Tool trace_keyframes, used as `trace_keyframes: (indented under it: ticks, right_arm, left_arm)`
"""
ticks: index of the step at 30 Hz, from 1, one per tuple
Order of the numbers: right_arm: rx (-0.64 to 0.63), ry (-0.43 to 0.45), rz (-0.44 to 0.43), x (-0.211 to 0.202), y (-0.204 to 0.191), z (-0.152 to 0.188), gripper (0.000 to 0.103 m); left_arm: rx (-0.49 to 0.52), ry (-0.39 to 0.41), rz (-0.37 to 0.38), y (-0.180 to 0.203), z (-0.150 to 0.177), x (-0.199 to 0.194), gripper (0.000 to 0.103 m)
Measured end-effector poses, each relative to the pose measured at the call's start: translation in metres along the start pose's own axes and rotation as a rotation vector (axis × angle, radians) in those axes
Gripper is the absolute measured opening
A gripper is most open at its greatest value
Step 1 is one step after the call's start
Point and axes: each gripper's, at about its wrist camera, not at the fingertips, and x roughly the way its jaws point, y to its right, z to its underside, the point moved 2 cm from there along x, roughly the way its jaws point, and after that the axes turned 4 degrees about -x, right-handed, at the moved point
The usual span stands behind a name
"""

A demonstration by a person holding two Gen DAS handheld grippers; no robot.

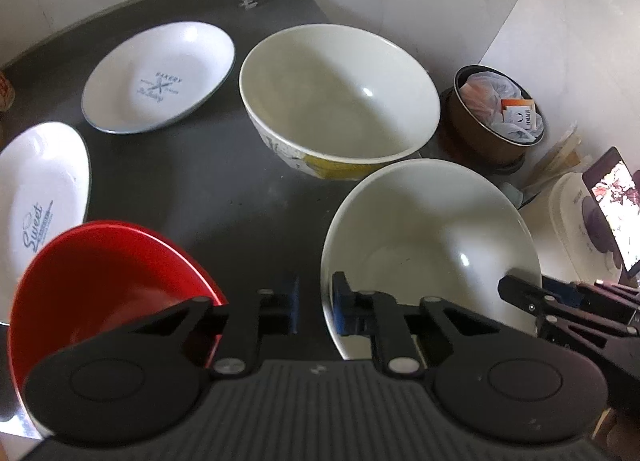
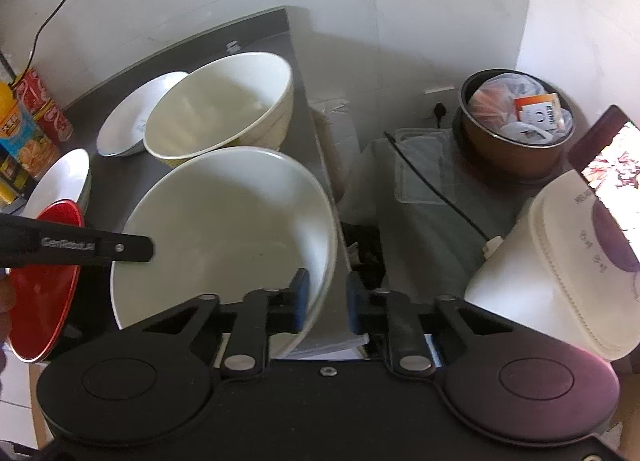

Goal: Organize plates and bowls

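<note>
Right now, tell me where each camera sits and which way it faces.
Left wrist: sits behind the left claw, looking forward and down over the dark counter at the red bowl, two printed plates and two white bowls; the right claw enters at right.
Right wrist: sits behind the right claw, which straddles the near white bowl rim; the left claw's finger crosses at left.
Shared: both bowls, red bowl, brown pot.
</note>
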Motion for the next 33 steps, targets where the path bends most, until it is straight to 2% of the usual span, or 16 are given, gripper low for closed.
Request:
trace_keyframes:
  ticks: [2, 10, 21, 33]
  right_arm:
    - [-0.017, 0.0, 0.011, 0.001, -0.003, -0.001, 0.012]
    - [-0.023, 0.014, 0.024, -0.009, -0.008, 0.0, 0.012]
    - [-0.024, 0.099, 0.017, -0.051, -0.032, -0.02, 0.012]
    - [-0.078, 0.169, -0.011, -0.073, -0.085, -0.04, 0.012]
  left_arm:
    - [0.005, -0.006, 0.016, 0.001, 0.0, 0.004, 0.005]
    - [0.007, 0.004, 0.036, -0.003, -0.004, 0.002, 0.004]
    - [-0.034, 0.089, 0.092, -0.026, -0.012, -0.05, 0.004]
    - [-0.109, 0.142, 0.096, -0.075, -0.017, -0.096, 0.004]
